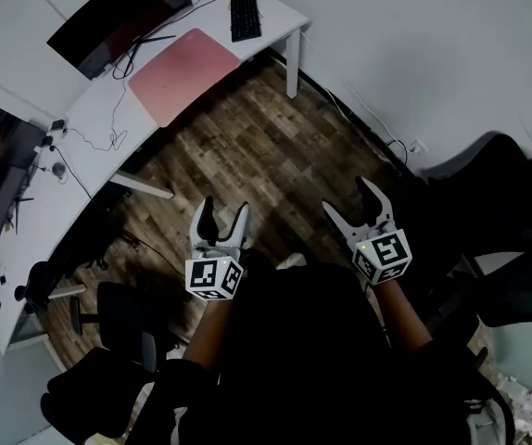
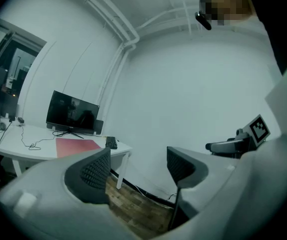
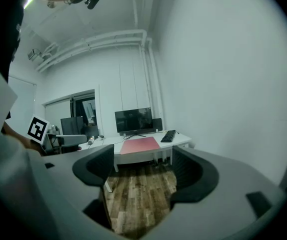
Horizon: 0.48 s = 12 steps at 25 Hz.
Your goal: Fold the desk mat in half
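Two agape, empty: left hand-held gripper [image 1: 224,208], right hand-held gripper [image 1: 348,196]; pink desk mat [image 1: 184,74] flat.

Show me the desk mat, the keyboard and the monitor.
desk mat [image 1: 184,74]: head view, middle of its pink surface.
keyboard [image 1: 245,15]: head view, middle of its keys.
monitor [image 1: 118,21]: head view, middle of its dark screen.
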Tool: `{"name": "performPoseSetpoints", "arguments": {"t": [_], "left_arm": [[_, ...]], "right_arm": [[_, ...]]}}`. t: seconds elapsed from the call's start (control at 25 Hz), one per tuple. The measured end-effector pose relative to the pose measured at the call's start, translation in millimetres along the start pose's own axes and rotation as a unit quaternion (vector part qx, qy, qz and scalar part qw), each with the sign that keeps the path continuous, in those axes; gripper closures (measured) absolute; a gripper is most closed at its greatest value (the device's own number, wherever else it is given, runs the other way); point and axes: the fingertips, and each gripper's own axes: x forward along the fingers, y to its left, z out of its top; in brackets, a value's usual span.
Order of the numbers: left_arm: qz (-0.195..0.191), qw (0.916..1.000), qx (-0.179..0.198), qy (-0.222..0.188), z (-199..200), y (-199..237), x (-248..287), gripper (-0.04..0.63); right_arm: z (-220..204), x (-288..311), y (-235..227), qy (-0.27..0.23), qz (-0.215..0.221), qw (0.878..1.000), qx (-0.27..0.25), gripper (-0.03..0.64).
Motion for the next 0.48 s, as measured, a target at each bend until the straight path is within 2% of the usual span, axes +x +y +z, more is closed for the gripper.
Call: {"name": "performPoseSetpoints", "arguments": {"t": [0.16,0.32,0.48], "left_arm": [[0.006,0.9999,0.004,0.010,-5.2,-5.2,-2.8,0.259],[-0.003,0.9992,-0.003,0.040,-20.3,-0.9,-4.2,0.260],[0.007,0.9995,-0.003,0.031,-17.9,12.7,-1.6,0.261]], "right_arm": [[-5.3,-5.8,-5.8,-0.002,-0.001,1.000,0.009,0.272],[-17.3,-4.4,-9.2,0.015,-0.005,1.000,0.017,0.273],[-27.0,0.0,-12.7,0.028,-0.011,0.999,0.028,0.273]]}}
